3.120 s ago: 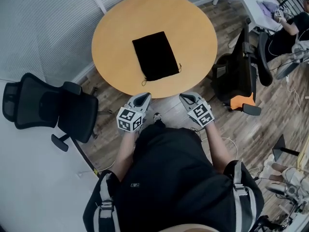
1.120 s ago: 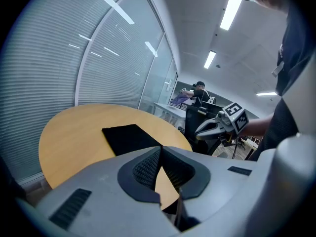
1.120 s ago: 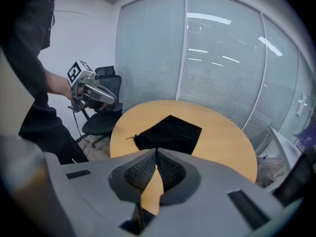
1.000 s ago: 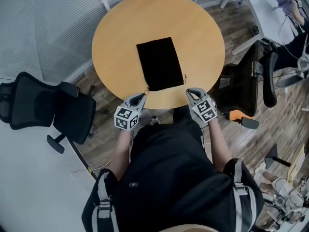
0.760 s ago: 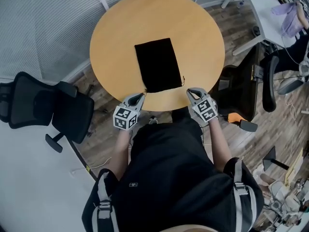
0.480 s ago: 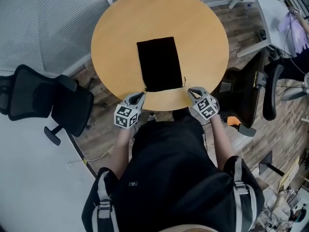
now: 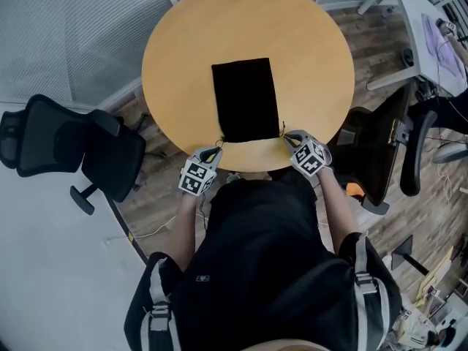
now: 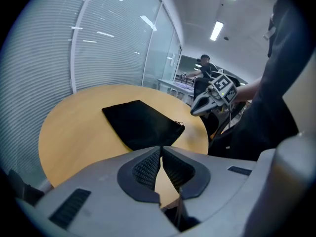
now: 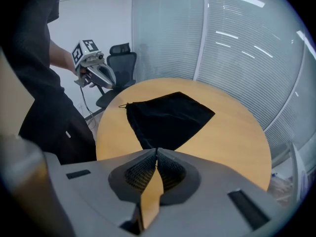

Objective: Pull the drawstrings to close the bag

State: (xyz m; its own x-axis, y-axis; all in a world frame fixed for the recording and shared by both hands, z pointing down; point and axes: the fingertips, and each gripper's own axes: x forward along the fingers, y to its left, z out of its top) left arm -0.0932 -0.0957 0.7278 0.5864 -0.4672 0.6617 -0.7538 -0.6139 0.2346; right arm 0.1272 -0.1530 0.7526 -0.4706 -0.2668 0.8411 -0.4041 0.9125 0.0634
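1. The drawstrings (image 7: 282,129) at the near corners of the black bag (image 7: 246,97) are too thin in the head view to tell whether the left gripper (image 7: 216,151) or the right gripper (image 7: 287,136) touches them.
2. In the right gripper view, that gripper's body hides the bag's near edge.
3. The head view's top right corner cuts off the white desk (image 7: 428,28).
4. The background person (image 8: 206,65) is too small to tell more.

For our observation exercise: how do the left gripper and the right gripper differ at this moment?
The left gripper points at the black bag's near left corner, while the right gripper points at its near right corner. The left gripper sits slightly nearer the person than the right gripper. Both have their fingers shut, holding nothing.
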